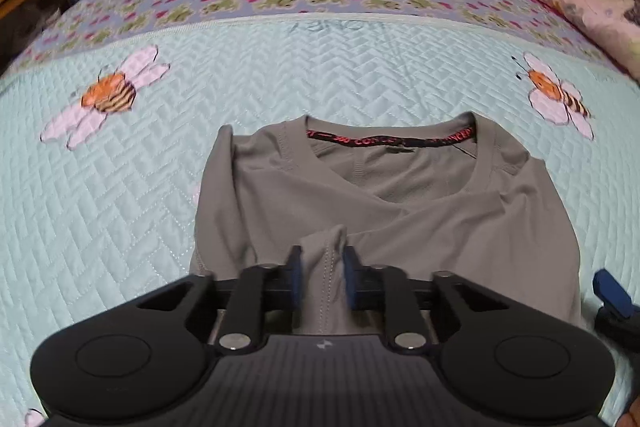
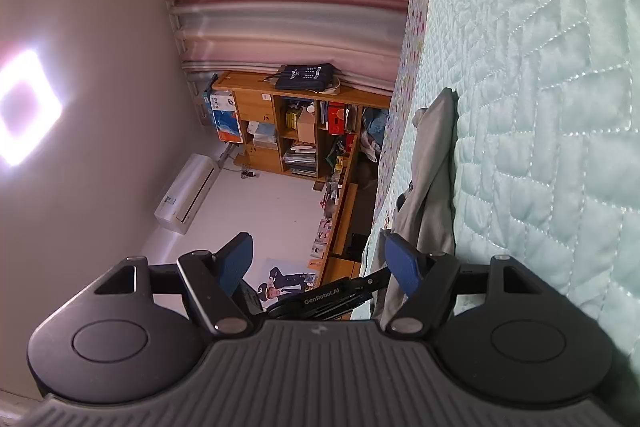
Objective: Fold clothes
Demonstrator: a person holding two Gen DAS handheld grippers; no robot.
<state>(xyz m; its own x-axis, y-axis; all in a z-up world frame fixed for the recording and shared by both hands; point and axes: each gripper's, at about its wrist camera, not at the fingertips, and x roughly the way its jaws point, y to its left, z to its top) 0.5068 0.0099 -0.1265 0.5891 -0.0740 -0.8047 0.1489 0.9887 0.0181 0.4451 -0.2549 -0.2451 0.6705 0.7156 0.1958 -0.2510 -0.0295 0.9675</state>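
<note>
Left wrist view: grey shirt (image 1: 380, 195) lies partly folded on quilted bedspread (image 1: 120, 207), collar away from camera. Left gripper (image 1: 322, 277) pinches a bunched fold at its near edge. Right gripper (image 2: 320, 267) spread wide, nothing between pads, beside shirt's edge.

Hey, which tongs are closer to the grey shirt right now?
Left. The left tongs pinch a fold of the grey shirt on the bed. The right tongs stand open beside its edge, holding nothing.
</note>
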